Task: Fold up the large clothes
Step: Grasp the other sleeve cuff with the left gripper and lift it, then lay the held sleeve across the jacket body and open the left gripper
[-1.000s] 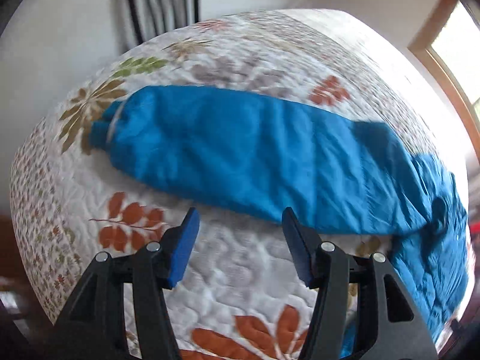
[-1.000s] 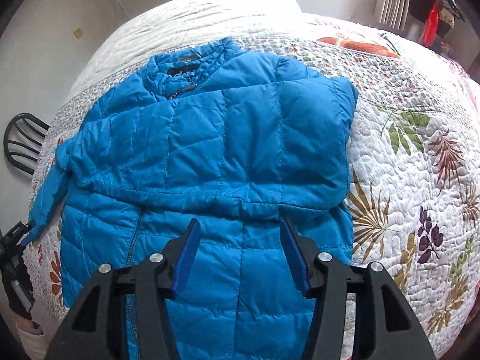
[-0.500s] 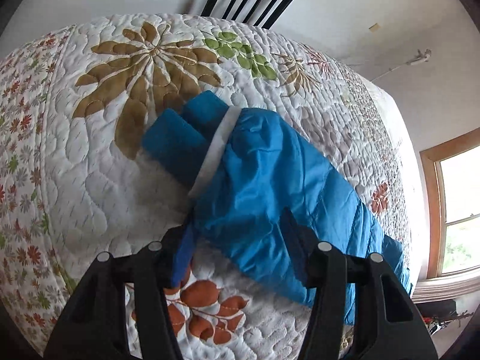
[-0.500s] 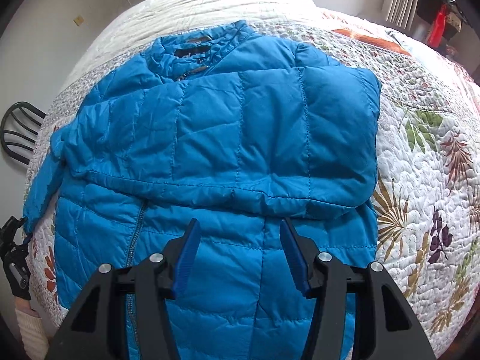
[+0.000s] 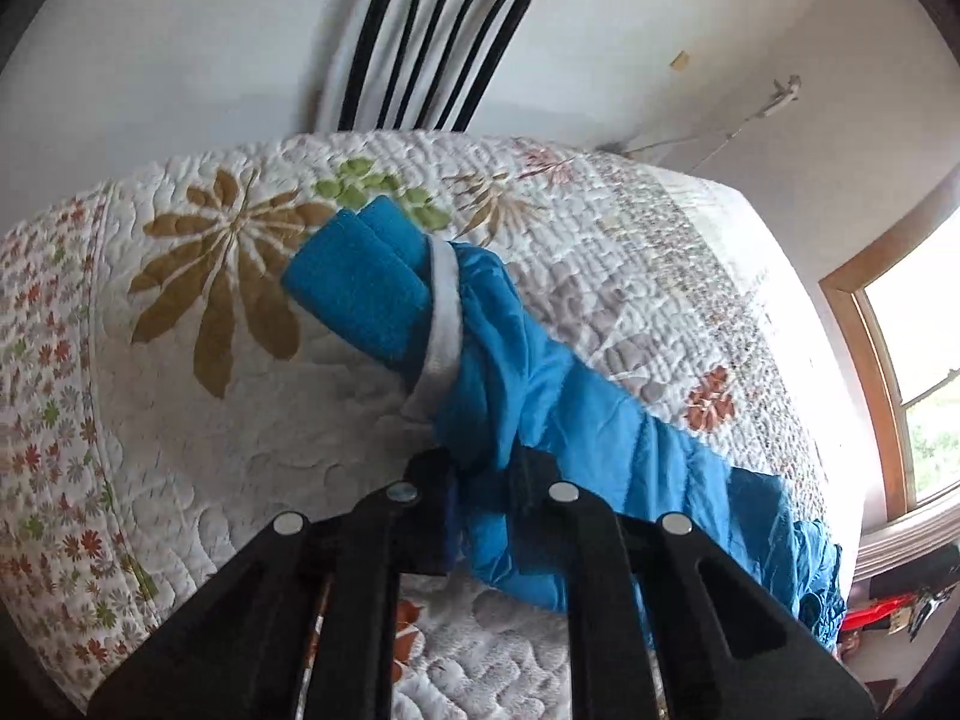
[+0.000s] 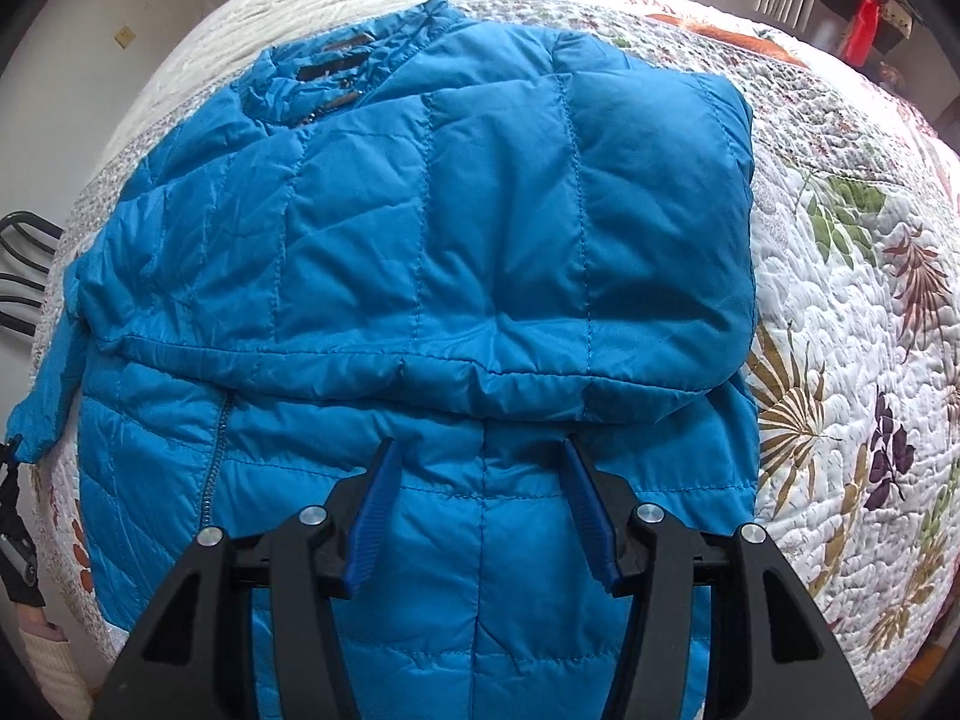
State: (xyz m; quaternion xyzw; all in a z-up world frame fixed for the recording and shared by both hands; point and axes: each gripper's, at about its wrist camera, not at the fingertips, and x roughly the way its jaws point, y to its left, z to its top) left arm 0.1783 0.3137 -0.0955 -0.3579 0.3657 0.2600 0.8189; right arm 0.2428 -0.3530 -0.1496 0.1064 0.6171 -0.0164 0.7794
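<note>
A blue quilted puffer jacket (image 6: 456,228) lies front up on a floral quilted bed (image 6: 852,276), collar at the far end. Its right sleeve is folded across the chest. My right gripper (image 6: 480,498) is open and empty, hovering over the lower body of the jacket. The left sleeve (image 5: 540,396) stretches out to the side, ending in a white-banded knit cuff (image 5: 366,288). My left gripper (image 5: 480,480) is shut on the sleeve just behind the cuff, and the fabric bunches between the jaws.
A black metal chair (image 5: 432,36) stands against the white wall beyond the bed edge. A window (image 5: 912,354) is at the right. The quilt (image 5: 180,372) spreads around the sleeve. The left gripper and hand show at the bed's left edge (image 6: 15,540).
My left gripper moved along the sleeve to the cuff end and closed on the sleeve. The right gripper drifted slightly closer over the jacket body and stayed open.
</note>
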